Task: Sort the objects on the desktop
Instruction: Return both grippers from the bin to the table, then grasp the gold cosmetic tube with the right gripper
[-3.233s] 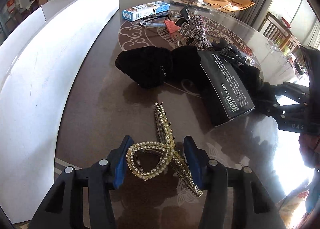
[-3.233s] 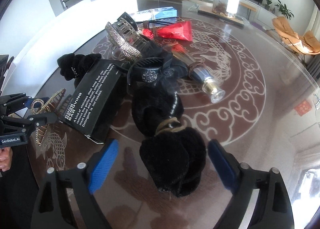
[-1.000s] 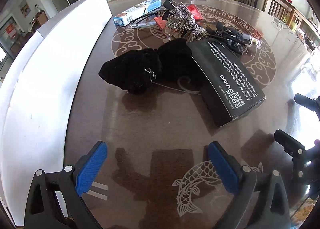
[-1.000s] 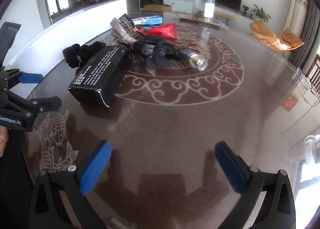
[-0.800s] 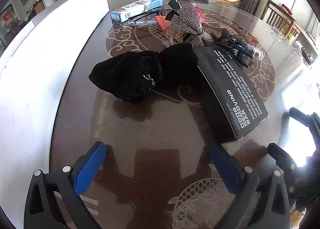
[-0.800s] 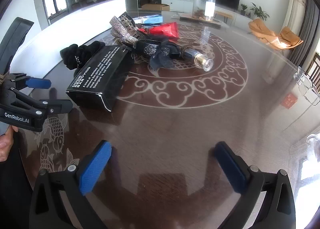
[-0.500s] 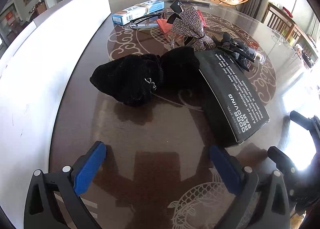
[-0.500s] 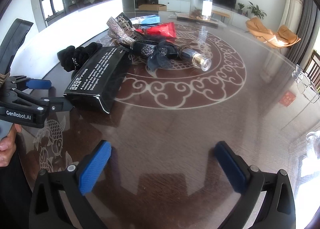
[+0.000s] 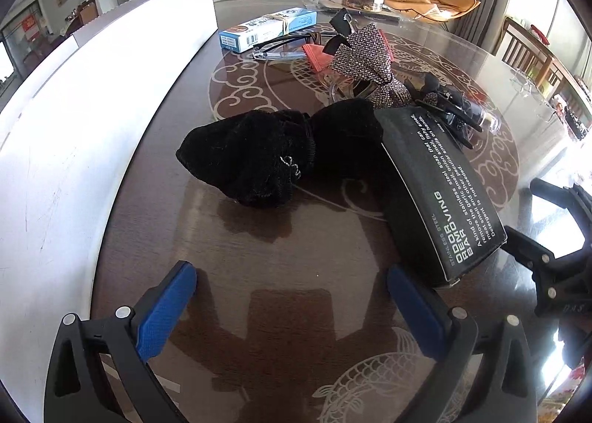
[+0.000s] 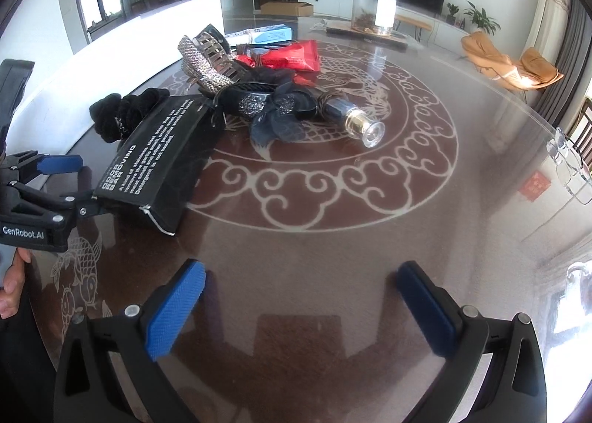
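My left gripper [image 9: 292, 295] is open and empty, low over the table, just short of a black velvet scrunchie bow [image 9: 273, 158]. A black box [image 9: 440, 186] lies to its right, its near corner beside my right fingertip. Behind them sit a rhinestone bow clip [image 9: 364, 62], a blue-and-white box [image 9: 268, 29] and a dark flower clip [image 10: 283, 116]. My right gripper [image 10: 299, 293] is open and empty over bare table, well short of the black box [image 10: 159, 160], a small bottle [image 10: 357, 121] and a red packet [image 10: 292, 54]. The left gripper [image 10: 64, 184] shows at the far left.
A white panel [image 9: 74, 119] runs along the table's left edge. A clear jar [image 10: 375, 8] stands on a tray at the back. A clear acrylic piece [image 10: 571, 167] sits at the right rim. A hand [image 10: 14, 278] holds the left gripper's handle.
The gold pearl claw clip held by the left gripper and the black furry piece before the right gripper are gone from view. Both grippers now stand open; the left has edged toward the scrunchie.
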`<state>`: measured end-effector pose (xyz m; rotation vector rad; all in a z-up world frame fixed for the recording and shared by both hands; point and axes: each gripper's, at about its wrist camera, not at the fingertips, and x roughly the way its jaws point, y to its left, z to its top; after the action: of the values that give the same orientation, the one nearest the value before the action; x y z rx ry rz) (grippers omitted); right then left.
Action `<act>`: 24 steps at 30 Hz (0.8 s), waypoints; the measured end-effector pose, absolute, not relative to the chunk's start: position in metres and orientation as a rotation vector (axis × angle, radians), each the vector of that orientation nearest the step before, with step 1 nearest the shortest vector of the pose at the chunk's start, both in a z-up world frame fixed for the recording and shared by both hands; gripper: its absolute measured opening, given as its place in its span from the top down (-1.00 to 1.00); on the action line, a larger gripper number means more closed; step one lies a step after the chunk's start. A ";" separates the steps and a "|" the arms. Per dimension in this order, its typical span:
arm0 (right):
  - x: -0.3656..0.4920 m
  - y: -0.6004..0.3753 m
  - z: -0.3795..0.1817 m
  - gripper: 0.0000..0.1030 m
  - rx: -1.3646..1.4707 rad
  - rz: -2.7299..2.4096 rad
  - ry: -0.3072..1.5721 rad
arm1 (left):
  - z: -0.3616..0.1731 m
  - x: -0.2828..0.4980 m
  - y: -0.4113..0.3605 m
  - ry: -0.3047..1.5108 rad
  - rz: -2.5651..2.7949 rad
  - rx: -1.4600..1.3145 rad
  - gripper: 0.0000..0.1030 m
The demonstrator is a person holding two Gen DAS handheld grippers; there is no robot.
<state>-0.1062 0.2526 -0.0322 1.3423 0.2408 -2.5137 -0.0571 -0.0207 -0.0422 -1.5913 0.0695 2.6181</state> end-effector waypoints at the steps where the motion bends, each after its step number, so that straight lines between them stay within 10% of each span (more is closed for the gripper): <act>1: -0.121 0.255 -0.033 -1.00 1.338 -2.505 0.249 | -0.042 -0.057 -0.021 0.068 2.619 -1.591 -1.00; 10: -0.217 0.248 -0.031 -0.95 1.356 -2.463 0.351 | -0.043 -0.057 -0.021 0.066 2.620 -1.590 -1.00; 14: -0.219 0.232 -0.023 0.18 1.313 -2.358 0.358 | -0.043 -0.057 -0.021 0.066 2.620 -1.591 -1.00; 16: -0.211 0.230 -0.022 0.43 1.301 -2.364 0.374 | -0.043 -0.057 -0.021 0.066 2.620 -1.591 -1.00; 24: -0.122 0.275 -0.024 0.42 1.311 -2.506 0.247 | -0.042 -0.058 -0.021 0.065 2.619 -1.592 -1.00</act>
<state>-0.1216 0.2754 -0.0239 1.3106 0.2472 -2.5055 -0.0576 -0.0205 -0.0420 -1.5924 0.0653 2.6191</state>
